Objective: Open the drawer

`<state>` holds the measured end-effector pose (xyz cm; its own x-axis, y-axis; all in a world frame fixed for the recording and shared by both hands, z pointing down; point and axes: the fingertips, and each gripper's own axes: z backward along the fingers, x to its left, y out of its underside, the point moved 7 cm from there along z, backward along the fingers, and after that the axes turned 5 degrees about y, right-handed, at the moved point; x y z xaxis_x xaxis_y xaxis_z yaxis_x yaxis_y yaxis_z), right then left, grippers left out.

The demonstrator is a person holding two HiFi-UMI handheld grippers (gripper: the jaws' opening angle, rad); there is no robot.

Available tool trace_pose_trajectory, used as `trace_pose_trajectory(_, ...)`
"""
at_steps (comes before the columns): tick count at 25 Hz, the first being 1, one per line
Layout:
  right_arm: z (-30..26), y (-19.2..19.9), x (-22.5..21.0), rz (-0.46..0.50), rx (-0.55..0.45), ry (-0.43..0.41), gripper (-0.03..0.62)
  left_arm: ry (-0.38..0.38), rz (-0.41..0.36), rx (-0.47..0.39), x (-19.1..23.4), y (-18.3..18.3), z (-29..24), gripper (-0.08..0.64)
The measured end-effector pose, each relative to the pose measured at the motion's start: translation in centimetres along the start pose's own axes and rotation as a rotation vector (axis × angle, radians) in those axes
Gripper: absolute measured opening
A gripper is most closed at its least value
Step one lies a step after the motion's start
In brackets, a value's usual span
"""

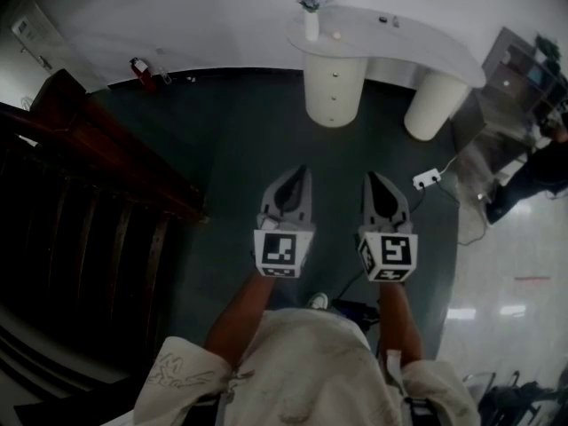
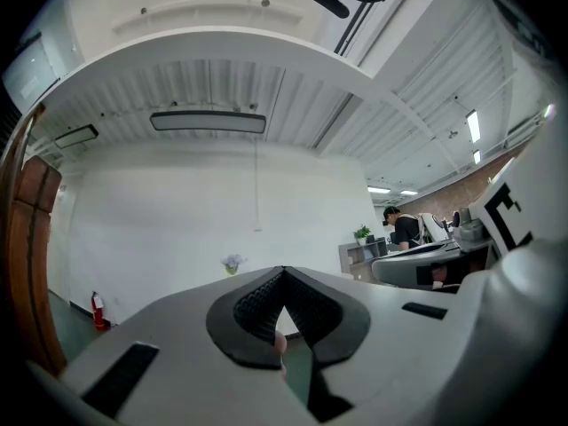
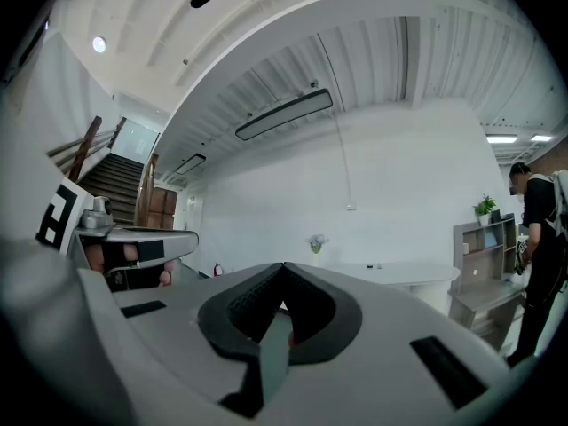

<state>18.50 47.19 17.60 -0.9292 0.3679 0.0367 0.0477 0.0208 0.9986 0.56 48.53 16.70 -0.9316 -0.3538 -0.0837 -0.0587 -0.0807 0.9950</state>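
A white desk [image 1: 417, 38] stands against the far wall on two round pedestals. The left pedestal [image 1: 335, 87] carries drawer fronts with small knobs [image 1: 335, 74]. Both grippers are held side by side over the dark floor, well short of the desk and pointing toward it. My left gripper [image 1: 302, 172] [image 2: 284, 273] is shut, its tips meeting with nothing between them. My right gripper [image 1: 371, 177] [image 3: 284, 269] is shut and empty too. The desk top [image 3: 404, 275] shows beyond the right jaws in the right gripper view.
A vase of flowers [image 1: 311, 11] [image 2: 232, 263] stands on the desk's left end. A wooden staircase [image 1: 98, 176] fills the left side. A red fire extinguisher [image 1: 142, 69] sits by the wall. A power strip [image 1: 427, 178] lies on the floor, and a person [image 1: 541, 167] stands at right.
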Motion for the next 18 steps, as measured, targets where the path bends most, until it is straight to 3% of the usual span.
trace_pose_trajectory(7,-4.4,1.4,0.5,0.022,0.032,-0.001,0.005,0.012,0.016,-0.003,2.9,1.7,-3.4,-0.005)
trace_pose_trajectory(18,-16.5,1.0,2.8,0.056,0.07,0.03,0.005,0.023,0.05,-0.029,12.9,3.0,-10.7,-0.005)
